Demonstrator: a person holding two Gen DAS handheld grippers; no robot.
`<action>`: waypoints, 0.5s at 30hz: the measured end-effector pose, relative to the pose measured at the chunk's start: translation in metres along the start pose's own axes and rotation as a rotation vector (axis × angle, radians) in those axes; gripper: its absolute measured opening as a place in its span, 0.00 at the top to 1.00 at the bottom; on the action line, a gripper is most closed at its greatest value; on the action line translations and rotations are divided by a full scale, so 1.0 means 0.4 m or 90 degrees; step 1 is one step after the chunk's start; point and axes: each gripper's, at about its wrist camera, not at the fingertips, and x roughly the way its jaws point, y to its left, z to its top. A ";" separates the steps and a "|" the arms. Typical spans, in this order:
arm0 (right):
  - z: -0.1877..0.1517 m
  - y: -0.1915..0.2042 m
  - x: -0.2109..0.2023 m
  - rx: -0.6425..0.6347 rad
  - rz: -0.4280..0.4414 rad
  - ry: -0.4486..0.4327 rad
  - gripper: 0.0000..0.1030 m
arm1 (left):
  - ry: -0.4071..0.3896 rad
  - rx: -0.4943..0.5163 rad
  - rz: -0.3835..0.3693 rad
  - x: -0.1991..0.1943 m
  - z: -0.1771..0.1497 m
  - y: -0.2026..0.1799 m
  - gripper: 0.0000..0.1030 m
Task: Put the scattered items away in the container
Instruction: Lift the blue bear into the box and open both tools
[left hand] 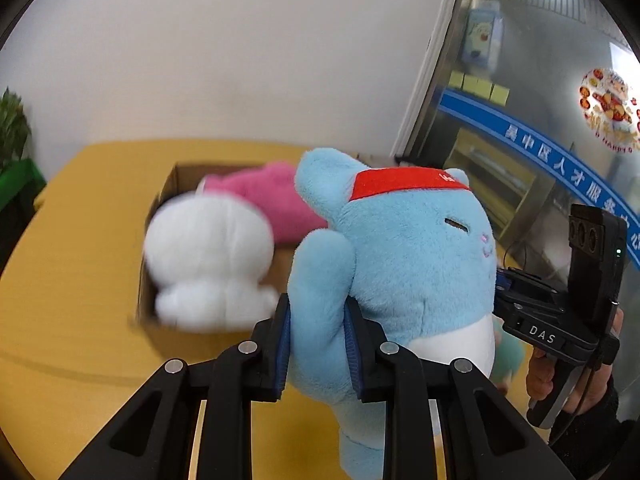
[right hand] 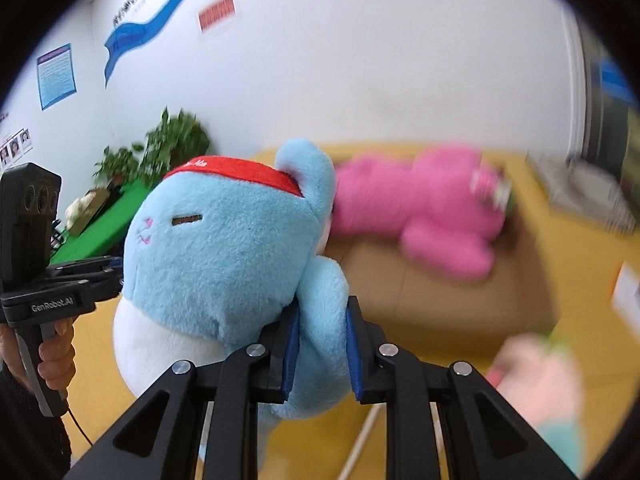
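Observation:
A light-blue plush with a red headband hangs upright above the yellow table, held by both arms. My left gripper is shut on one plush arm, the blue pads pressing into the fur. My right gripper is shut on the other arm of the same plush. Each gripper shows in the other's view, the right gripper and the left gripper, each in a person's hand. Beyond the plush, an open cardboard box holds a white plush and a pink plush.
A blurred pink and green toy lies on the table near the box. A white card sits at the right edge. Potted plants stand by the wall, and a glass door is at the right.

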 end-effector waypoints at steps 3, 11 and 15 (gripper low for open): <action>0.112 -0.023 0.004 -0.034 -0.041 -0.042 0.80 | -0.023 -0.005 0.000 0.088 0.116 0.021 0.76; 0.206 -0.154 0.268 -0.023 -0.130 0.036 0.80 | 0.086 -0.048 0.038 0.397 0.175 0.113 0.76; 0.122 -0.202 0.431 0.017 -0.138 0.159 0.81 | 0.144 -0.003 0.085 0.514 0.111 0.120 0.77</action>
